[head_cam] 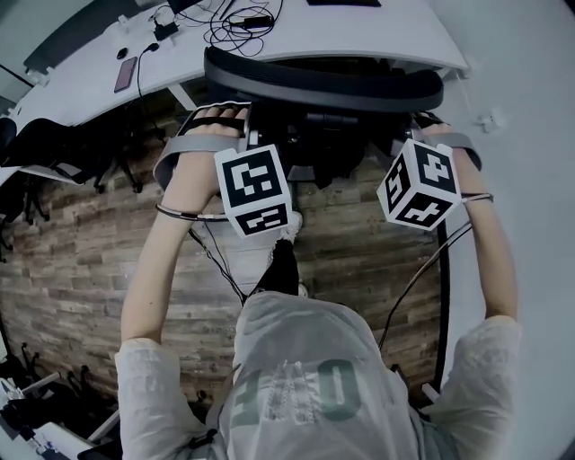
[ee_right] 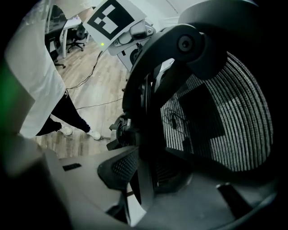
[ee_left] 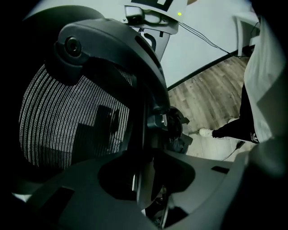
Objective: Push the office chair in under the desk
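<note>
The black office chair [head_cam: 323,85] stands in front of me, its curved top rail close to the white desk [head_cam: 377,40]. Both marker cubes, left [head_cam: 256,190] and right [head_cam: 419,184], sit just behind the backrest, one at each side. In the left gripper view, my left gripper [ee_left: 144,179] is shut on the backrest's dark side frame [ee_left: 150,103], with the mesh [ee_left: 58,117] to its left. In the right gripper view, my right gripper [ee_right: 144,179] is shut on the opposite side frame [ee_right: 150,112], mesh [ee_right: 234,117] to its right. The fingertips are hidden in the head view.
A phone [head_cam: 125,74] and tangled cables [head_cam: 238,22] lie on the desk. Other dark chairs [head_cam: 36,171] stand at the left on the wood floor [head_cam: 81,260]. Cables [head_cam: 413,287] trail from the grippers. My leg and shoe [ee_left: 234,130] are behind the chair's base [ee_left: 175,128].
</note>
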{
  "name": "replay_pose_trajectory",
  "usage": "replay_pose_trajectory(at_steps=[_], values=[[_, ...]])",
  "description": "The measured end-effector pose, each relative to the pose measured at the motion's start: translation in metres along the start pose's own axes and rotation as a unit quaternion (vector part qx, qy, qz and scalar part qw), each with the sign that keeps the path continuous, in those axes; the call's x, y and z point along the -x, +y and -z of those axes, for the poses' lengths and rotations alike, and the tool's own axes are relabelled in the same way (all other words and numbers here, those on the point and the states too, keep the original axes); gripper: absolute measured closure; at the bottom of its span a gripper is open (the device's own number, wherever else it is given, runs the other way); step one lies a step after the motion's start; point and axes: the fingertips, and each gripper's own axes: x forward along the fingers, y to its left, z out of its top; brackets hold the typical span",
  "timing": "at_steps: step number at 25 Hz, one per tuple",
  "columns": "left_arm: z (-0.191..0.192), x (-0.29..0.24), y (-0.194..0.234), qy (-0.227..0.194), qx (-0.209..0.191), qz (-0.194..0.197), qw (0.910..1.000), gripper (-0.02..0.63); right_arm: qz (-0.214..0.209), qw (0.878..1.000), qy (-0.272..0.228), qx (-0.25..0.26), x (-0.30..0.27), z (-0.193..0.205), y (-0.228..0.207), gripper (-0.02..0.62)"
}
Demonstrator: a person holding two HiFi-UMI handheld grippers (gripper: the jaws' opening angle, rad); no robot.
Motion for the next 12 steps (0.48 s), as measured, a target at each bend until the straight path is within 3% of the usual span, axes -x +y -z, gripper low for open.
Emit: replay_pose_trajectory(at_steps=[7, 12], values=[[0.004, -0.045, 0.046, -0.006, -0.011, -0.004, 0.9999, 0.485, 0.012, 1.000, 0.006, -0.007, -0.037, 0.009, -0.050, 0.492], [0.000, -0.085, 0.085, -0.023, 0.002, 0.031, 0.9993, 0.485, 0.000, 1.000, 0.009, -0.012, -0.071, 0.023, -0.097, 0.494]])
